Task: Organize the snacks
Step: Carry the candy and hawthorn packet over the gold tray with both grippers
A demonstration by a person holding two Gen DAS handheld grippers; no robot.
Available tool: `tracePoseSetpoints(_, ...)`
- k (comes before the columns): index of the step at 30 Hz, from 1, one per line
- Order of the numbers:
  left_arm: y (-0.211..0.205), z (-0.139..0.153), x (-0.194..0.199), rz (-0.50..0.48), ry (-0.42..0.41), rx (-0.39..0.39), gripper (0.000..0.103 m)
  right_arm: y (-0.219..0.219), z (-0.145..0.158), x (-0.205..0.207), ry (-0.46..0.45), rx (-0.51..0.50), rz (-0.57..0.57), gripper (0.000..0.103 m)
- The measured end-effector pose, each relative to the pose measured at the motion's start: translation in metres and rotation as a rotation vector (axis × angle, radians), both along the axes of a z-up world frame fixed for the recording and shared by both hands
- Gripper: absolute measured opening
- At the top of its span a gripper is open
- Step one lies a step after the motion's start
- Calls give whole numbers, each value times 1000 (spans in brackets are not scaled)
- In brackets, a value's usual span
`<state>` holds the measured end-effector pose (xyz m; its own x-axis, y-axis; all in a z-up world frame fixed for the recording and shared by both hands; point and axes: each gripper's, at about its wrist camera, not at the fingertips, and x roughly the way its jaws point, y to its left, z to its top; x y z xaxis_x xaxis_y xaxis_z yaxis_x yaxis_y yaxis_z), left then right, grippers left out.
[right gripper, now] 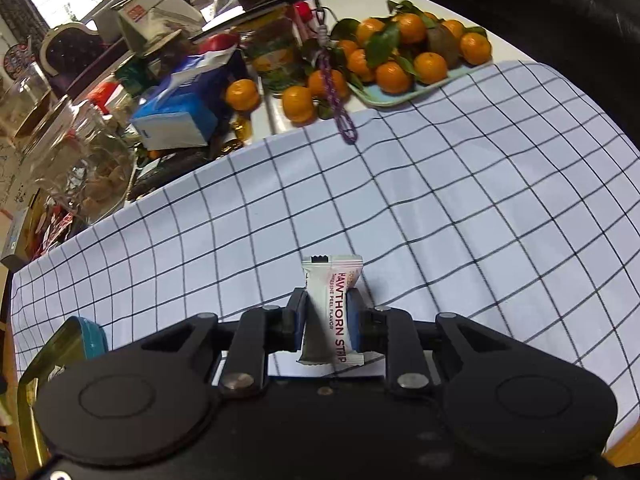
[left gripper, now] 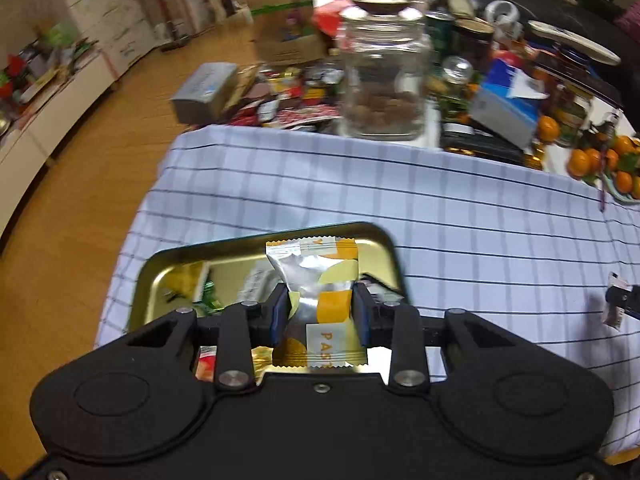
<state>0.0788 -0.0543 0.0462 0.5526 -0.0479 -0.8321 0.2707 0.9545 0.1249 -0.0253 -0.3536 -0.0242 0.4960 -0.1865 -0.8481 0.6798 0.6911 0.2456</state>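
My left gripper [left gripper: 320, 304] is shut on a silver and yellow pastry packet [left gripper: 316, 280] and holds it over a gold metal tray [left gripper: 160, 276] on the checked tablecloth. Other snack packets [left gripper: 192, 280] lie in the tray. My right gripper [right gripper: 328, 316] is shut on a white hawthorn strip packet [right gripper: 332, 308] above the cloth. The tray's rim [right gripper: 60, 340] shows at the lower left of the right wrist view. The right gripper [left gripper: 620, 300] also shows at the right edge of the left wrist view.
A glass jar [left gripper: 384, 76] with brown snacks stands at the cloth's far edge, among boxes, cans and wrappers. A tissue box [right gripper: 176, 116] and a plate of oranges [right gripper: 404, 52] sit beyond the cloth. A purple cord [right gripper: 340, 108] lies on its edge.
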Motion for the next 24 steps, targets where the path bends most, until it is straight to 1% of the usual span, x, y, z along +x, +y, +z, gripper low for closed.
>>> tracePoseSetpoints(3, 31, 0, 7, 63, -7, 2, 42, 19, 0, 7, -4, -32, 43, 23)
tracePoseSetpoints(7, 70, 0, 23, 156, 1, -18, 42, 48, 2, 12, -25, -81, 124, 23)
tracePoseSetpoints(11, 103, -1, 41, 242, 5, -52, 42, 74, -4, 7, -37, -49, 169, 23)
tracePoseSetpoints(13, 116, -5, 46, 282, 7, -59, 42, 87, -5, 3, -40, -49, 193, 23)
tracePoseSetpoints(15, 129, -8, 48, 321, 30, -98, 42, 101, -5, 1, -40, -61, 222, 23)
tracePoseSetpoints(17, 134, -12, 50, 321, 62, -135, 42, 114, -2, -1, -47, -55, 242, 23)
tracePoseSetpoints(18, 135, -15, 50, 315, 68, -137, 42, 119, 0, -1, -53, -43, 250, 23)
tracePoseSetpoints(21, 134, -19, 46, 282, 50, -104, 42, 136, 11, 3, -73, -22, 285, 23)
tracePoseSetpoints(24, 136, -22, 43, 251, 49, -97, 42, 154, 25, 10, -103, -16, 332, 23)
